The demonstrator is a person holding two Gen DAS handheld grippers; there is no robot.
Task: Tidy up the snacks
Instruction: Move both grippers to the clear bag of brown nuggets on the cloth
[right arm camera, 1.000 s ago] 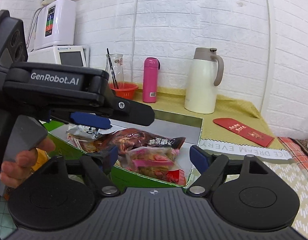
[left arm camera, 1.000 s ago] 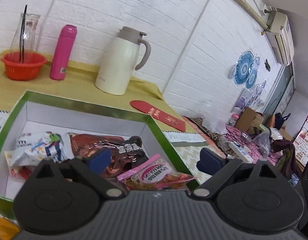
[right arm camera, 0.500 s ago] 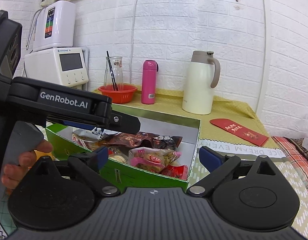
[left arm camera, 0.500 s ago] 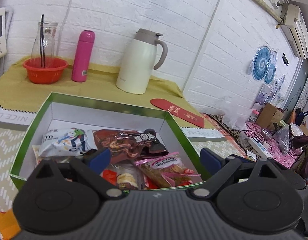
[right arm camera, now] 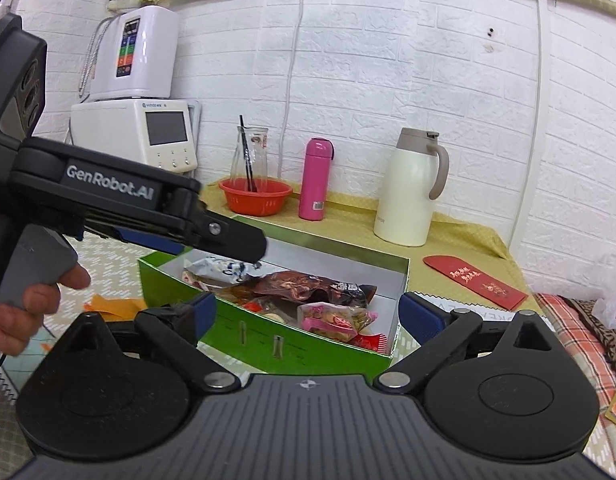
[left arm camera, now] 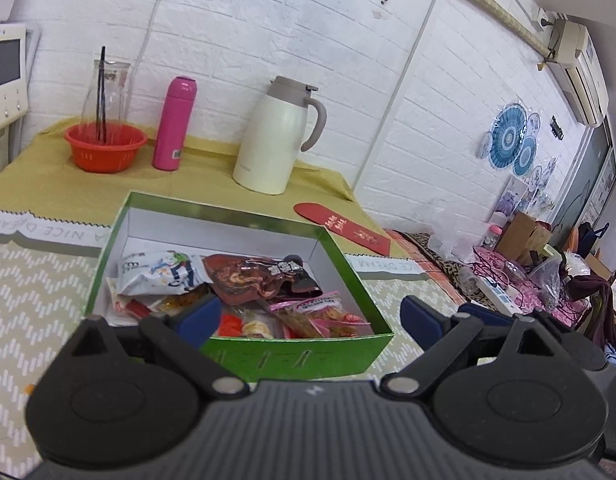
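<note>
— Both grippers, how do they stand?

— Left gripper (left arm camera: 310,314) is spread wide with nothing between its blue pads (left arm camera: 199,318), levelled low at the front wall of the green box (left arm camera: 291,356). Right gripper (right arm camera: 305,316) is likewise spread and empty, its fingers straddling the near corner of the same box from the right side.

— And the hand?

— From the right wrist camera, a person's hand (right arm camera: 31,308) grips the grey handle of the left tool, forefinger by the trigger; the tool's black body reaches across above the box's left end.

— Where are the snacks?

— All inside the box, piled loosely: a white printed packet (left arm camera: 159,274) at the back left, a dark red-brown packet (left arm camera: 255,280) in the middle, a pink-edged clear packet (left arm camera: 316,312) near the front right. They lie just beyond both sets of fingertips, untouched.

— Around it?

— A cream thermos jug (left arm camera: 277,140), pink bottle (left arm camera: 175,122) and orange basin (left arm camera: 105,148) stand well behind, a red envelope (left arm camera: 344,228) to the right.
</note>
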